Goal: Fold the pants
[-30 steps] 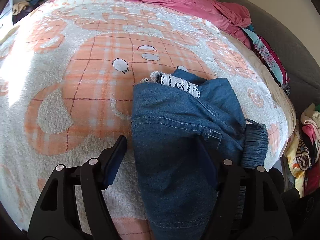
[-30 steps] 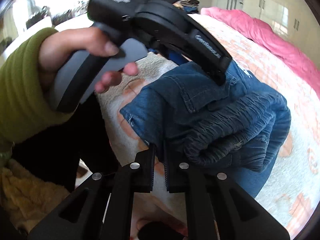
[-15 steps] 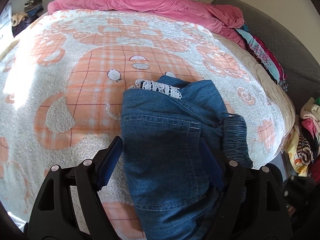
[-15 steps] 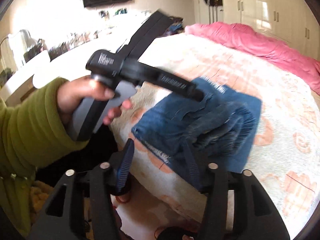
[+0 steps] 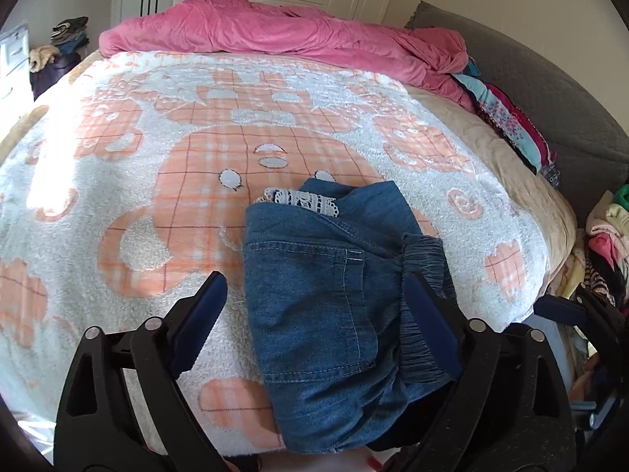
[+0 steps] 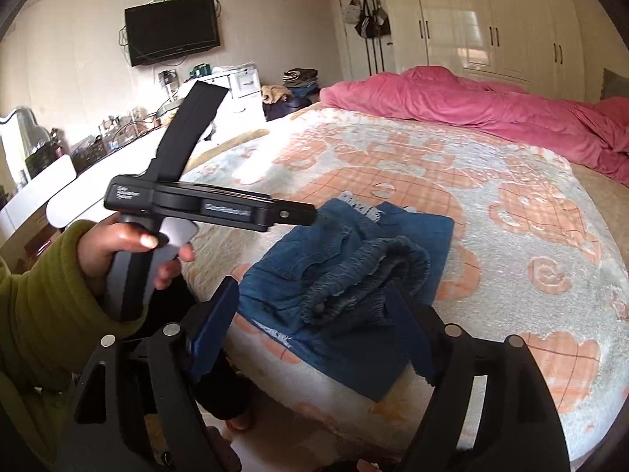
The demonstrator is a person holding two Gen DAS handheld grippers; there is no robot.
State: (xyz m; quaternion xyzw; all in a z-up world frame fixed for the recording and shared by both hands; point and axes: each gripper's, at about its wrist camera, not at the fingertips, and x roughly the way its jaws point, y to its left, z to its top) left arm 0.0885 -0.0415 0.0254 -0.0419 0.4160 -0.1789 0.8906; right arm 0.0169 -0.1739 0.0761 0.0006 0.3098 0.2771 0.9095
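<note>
The folded blue denim pants (image 5: pixel 338 306) lie near the front edge of the bed, on the fluffy white blanket with an orange checked cartoon pattern (image 5: pixel 129 181). A strip of white lace trim (image 5: pixel 302 198) peeks out at their far end, and the gathered elastic waistband (image 5: pixel 422 306) bunches along their right side.

From the left wrist view, the left gripper (image 5: pixel 314 310) hangs above the pants with its jaws opening wide. The denim shows in the gap between them, but neither blue pad presses on it. The left finger is over bare blanket and the right finger over the waistband. Only this view shows the pile of patterned clothes (image 5: pixel 507 118) along the grey upholstered headboard (image 5: pixel 550 90), beyond and right of the jaws.

From the right wrist view, the right gripper (image 6: pixel 314 330) also has its jaws opening, pads clear of the cloth, with the rolled waistband (image 6: pixel 365 279) seen between them. Only here can you see the person's hand (image 6: pixel 125 247) in an olive-green sleeve (image 6: pixel 47 314), left of the jaws, wrapped round the grey handle of the left gripper, whose black body juts level towards the pants. Further back are a black wall-mounted television (image 6: pixel 171 30) and white wardrobe doors (image 6: pixel 483 19).

A crumpled pink quilt (image 5: pixel 283 35) runs along the far side of the bed in both views.
</note>
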